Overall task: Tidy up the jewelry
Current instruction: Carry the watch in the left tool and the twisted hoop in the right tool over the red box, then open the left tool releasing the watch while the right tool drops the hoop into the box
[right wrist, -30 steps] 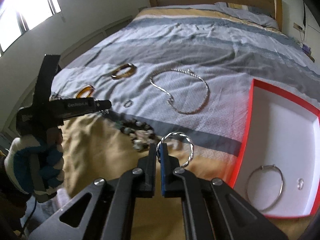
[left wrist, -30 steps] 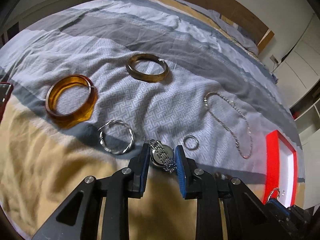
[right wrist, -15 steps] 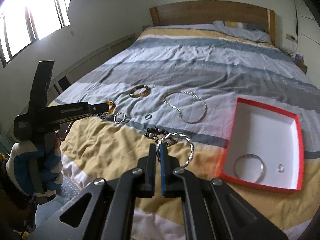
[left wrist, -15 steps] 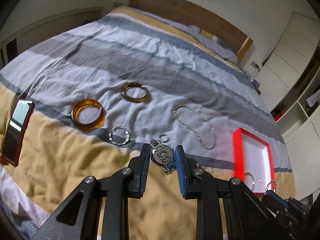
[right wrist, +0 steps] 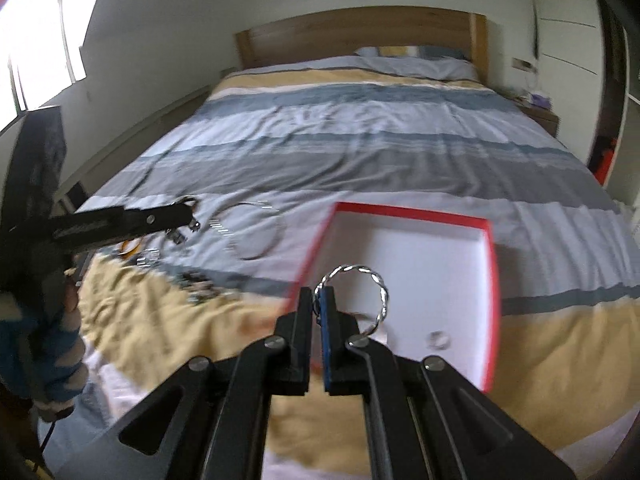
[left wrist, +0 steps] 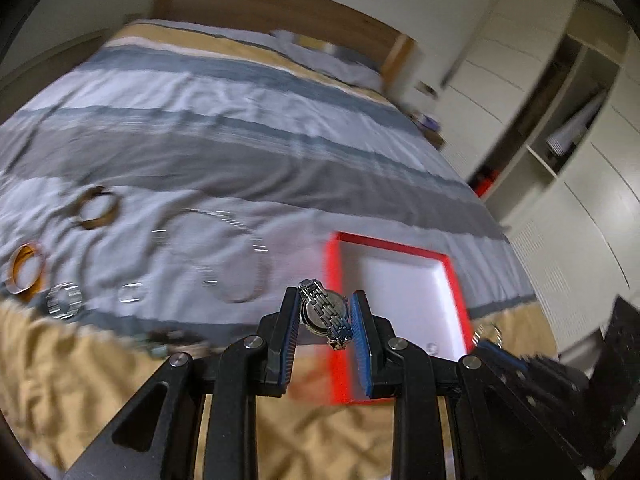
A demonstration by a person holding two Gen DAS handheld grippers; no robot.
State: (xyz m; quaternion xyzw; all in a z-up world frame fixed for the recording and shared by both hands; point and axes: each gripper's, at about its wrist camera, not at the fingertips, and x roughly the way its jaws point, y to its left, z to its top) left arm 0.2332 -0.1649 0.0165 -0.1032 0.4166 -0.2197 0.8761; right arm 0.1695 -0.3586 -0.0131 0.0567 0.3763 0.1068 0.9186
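My left gripper (left wrist: 325,312) is shut on a silver metal watch (left wrist: 326,314) and holds it in the air just left of the red box (left wrist: 390,252) with a white inside. My right gripper (right wrist: 317,300) is shut on a twisted silver bangle (right wrist: 366,292) and holds it above the near left part of the red box (right wrist: 410,212). A small ring (right wrist: 438,340) lies inside the box. The left gripper (right wrist: 188,212) with the watch also shows in the right wrist view, at the left.
On the striped bedspread (left wrist: 240,140) lie a brown bangle (left wrist: 96,210), an amber bangle (left wrist: 26,272), a silver hoop (left wrist: 64,300), a small ring (left wrist: 131,293), a silver chain necklace (left wrist: 236,264) and a bead bracelet (right wrist: 198,282). A wardrobe (left wrist: 560,140) stands to the right.
Both grippers have swung right toward the red box with their pieces still held. The box now lies close in front of both, and the views are blurred by motion.
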